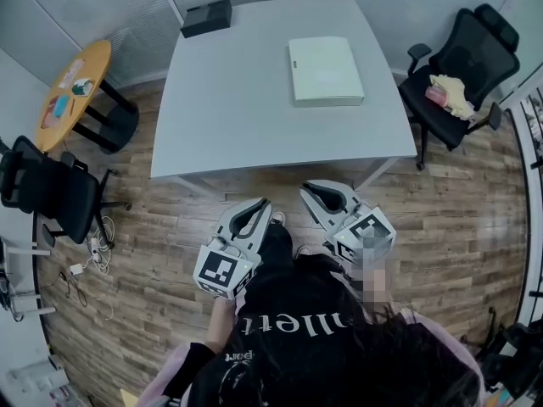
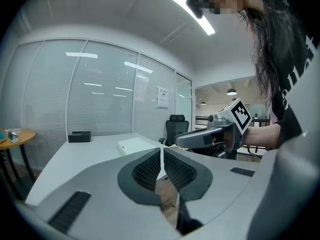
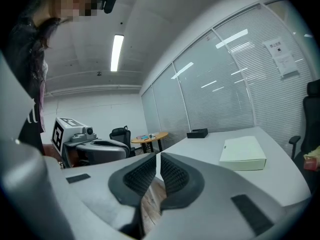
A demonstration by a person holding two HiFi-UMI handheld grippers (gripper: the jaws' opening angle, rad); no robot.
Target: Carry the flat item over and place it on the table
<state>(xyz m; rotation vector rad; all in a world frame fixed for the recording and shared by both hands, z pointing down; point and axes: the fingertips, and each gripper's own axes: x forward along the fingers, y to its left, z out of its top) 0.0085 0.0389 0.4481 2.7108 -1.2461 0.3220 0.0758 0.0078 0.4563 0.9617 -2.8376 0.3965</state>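
Head view: we see the left gripper [image 1: 253,214] and right gripper [image 1: 326,196] with jaws together and empty, near the table [image 1: 237,100] edge; the flat box [image 1: 325,70] lies well beyond, on the tabletop.

Read partial white letters, roughly "llet", upside down across the black shirt [image 1: 293,322] in the head view; caught the same lettering running sideways in the left gripper view, again incomplete. Made out a smaller white fragment, about "wee", lower on the shirt, rest cut off. Logged one square black-and-white marker [image 1: 222,270] on the cube of the left gripper [image 1: 263,203] and a second marker [image 1: 370,227] on the cube of the right gripper [image 1: 309,187]; coded patterns only, no characters. Spotted a printed paper notice [image 2: 162,96] on the glass wall [image 2: 100,94]; print too small to read. Found nothing else legible.
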